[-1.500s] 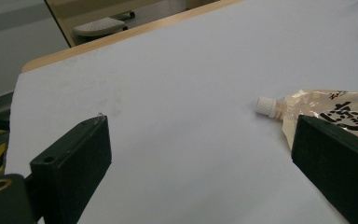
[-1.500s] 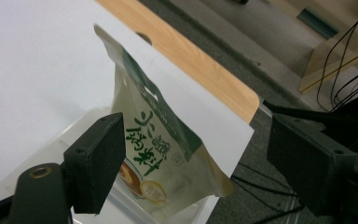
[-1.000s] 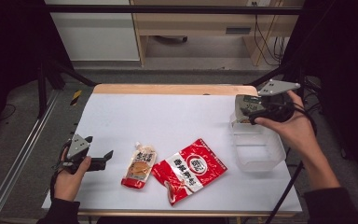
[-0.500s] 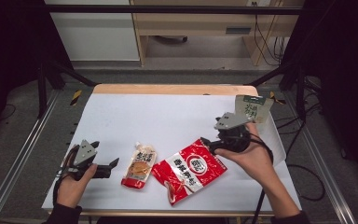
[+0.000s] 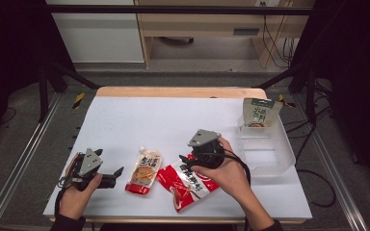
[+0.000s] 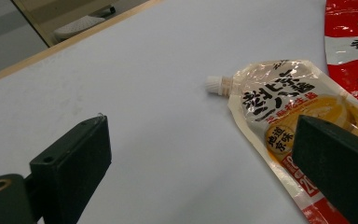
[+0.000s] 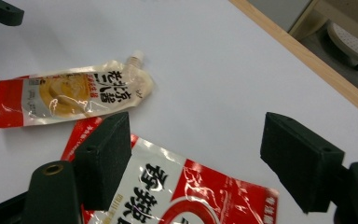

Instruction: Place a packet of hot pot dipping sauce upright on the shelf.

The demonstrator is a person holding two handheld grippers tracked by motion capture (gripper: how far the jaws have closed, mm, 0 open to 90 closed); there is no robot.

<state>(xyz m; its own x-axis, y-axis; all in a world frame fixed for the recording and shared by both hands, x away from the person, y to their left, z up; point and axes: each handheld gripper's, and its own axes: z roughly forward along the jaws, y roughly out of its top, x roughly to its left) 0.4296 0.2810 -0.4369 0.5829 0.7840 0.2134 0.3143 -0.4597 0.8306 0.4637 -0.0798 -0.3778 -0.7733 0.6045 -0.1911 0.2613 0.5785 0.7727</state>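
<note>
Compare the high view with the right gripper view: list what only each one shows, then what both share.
Only the high view: the clear plastic bin at the table's right with a green-topped packet standing in it, and the person's hands with the left gripper near the table's front left corner.

Only the right gripper view: the right gripper seen along its open black fingers, spread over the red packet's top edge.

Both: the red packet, the spouted sauce pouch and the white table.

A glossy red snack pouch (image 5: 189, 180) lies flat beside a spouted sauce pouch (image 5: 144, 170).
</note>
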